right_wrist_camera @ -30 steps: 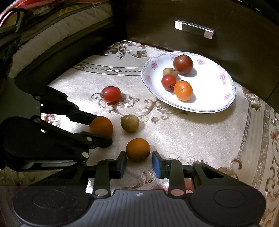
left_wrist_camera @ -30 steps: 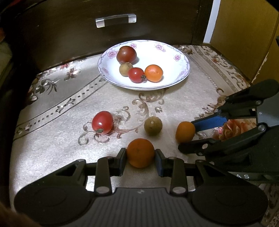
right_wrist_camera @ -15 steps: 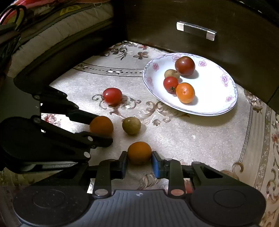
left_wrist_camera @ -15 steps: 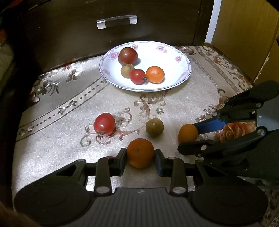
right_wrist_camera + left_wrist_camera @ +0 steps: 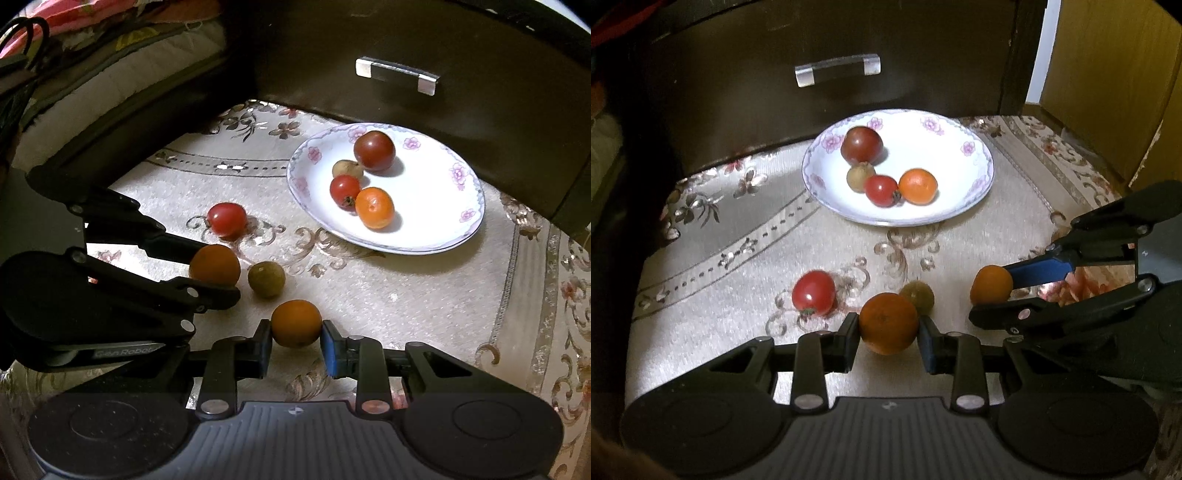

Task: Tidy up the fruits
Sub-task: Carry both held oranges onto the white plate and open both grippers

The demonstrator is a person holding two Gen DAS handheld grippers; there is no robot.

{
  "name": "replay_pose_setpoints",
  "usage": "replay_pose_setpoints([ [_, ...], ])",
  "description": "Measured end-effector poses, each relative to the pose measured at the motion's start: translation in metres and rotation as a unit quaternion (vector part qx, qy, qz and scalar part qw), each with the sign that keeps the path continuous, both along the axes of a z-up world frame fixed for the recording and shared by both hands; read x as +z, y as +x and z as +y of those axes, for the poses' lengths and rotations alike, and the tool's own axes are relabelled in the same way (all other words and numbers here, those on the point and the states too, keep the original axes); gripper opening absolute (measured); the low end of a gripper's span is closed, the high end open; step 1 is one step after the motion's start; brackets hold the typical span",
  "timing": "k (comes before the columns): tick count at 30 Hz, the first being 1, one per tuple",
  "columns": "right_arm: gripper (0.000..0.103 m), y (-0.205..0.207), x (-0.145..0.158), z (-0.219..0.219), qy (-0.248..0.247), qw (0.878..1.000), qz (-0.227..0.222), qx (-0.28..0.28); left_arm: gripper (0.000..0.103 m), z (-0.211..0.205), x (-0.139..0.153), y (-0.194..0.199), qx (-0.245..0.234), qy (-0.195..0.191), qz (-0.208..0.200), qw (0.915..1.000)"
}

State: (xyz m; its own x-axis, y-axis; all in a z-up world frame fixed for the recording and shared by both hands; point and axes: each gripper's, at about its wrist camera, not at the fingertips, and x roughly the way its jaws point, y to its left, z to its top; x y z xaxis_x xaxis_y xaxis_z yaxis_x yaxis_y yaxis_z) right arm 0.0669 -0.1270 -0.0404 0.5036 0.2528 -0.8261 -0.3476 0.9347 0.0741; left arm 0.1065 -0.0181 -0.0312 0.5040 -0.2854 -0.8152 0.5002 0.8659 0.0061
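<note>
Two black handheld claws with blue finger pads

Each claw, the left claw [image 5: 888, 334] and the right claw [image 5: 295, 341], was matte black plastic: a ribbed grey centre panel flanked by two round raised discs, with two straight finger arms on silver round-headed screws; the fingertips [image 5: 330, 349] carried blue pads, a small cross mark sat on the ribbed panel, and pale lettering ran along the left claw's side

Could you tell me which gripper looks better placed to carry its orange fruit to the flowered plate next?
Probably right. Both grippers hold an orange fruit, but the right gripper with its round orange fruit has open cloth towards the white flowered plate; the left gripper sits farther from it.
</note>
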Motion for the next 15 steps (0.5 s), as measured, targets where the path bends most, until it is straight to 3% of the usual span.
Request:
replay_pose_setpoints([
  [15,0.026,0.012,0.017,-0.019,0.004,0.998,-0.042,-0.039,0.039,-0.016,0.021,0.019,0.011,-0.017,-0.040,0.9990],
])
